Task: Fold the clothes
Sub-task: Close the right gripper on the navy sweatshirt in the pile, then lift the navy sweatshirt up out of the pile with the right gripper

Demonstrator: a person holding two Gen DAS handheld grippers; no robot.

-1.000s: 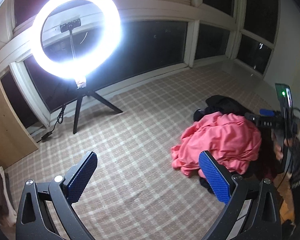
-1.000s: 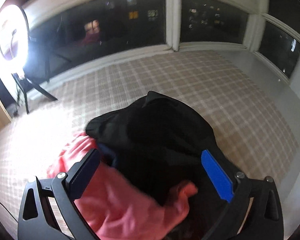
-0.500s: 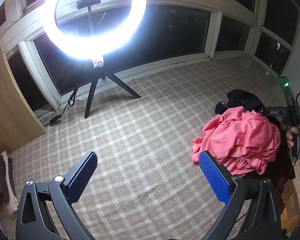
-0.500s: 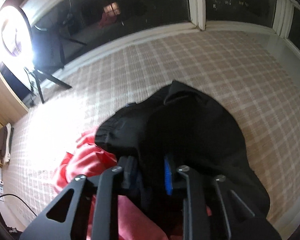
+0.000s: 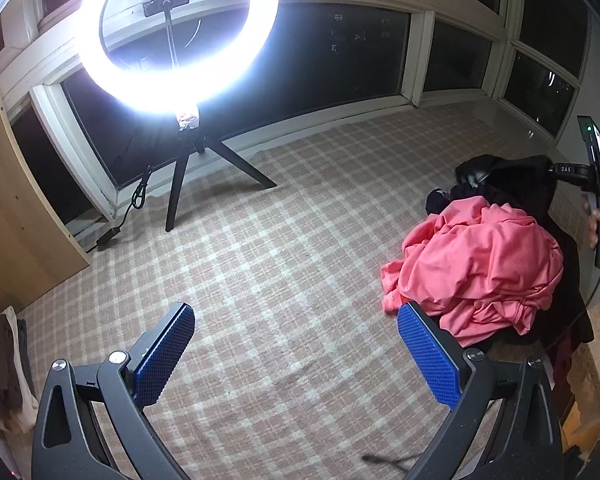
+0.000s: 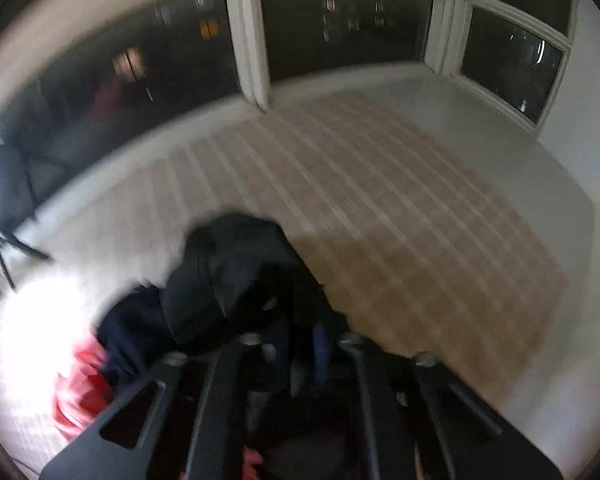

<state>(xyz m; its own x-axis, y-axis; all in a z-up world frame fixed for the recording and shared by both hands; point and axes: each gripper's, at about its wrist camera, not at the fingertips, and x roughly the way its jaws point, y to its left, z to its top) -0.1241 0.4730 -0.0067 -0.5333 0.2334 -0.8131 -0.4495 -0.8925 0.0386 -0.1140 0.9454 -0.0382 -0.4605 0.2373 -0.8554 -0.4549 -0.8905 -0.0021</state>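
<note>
A crumpled pink garment [image 5: 480,264] lies on a heap of dark clothes at the right of the checked mat [image 5: 260,264]. A black garment [image 5: 516,176] rises from the heap's far side, pinched by my right gripper [image 5: 568,169], which a hand holds at the right edge. In the blurred right wrist view my right gripper [image 6: 296,348] is shut on that black garment [image 6: 228,276], with the pink garment [image 6: 80,384] low at the left. My left gripper [image 5: 296,356] hangs open above bare mat, left of the heap and holding nothing.
A lit ring light [image 5: 180,32] on a black tripod [image 5: 180,184] stands at the back left before dark windows, its cable [image 5: 136,200] trailing on the floor. A wooden panel [image 5: 16,216] and hanging cloths [image 5: 4,368] are at the left.
My right gripper closed on the black garment and is lifting it off the heap. My left gripper has drawn back and swung left, staying open.
</note>
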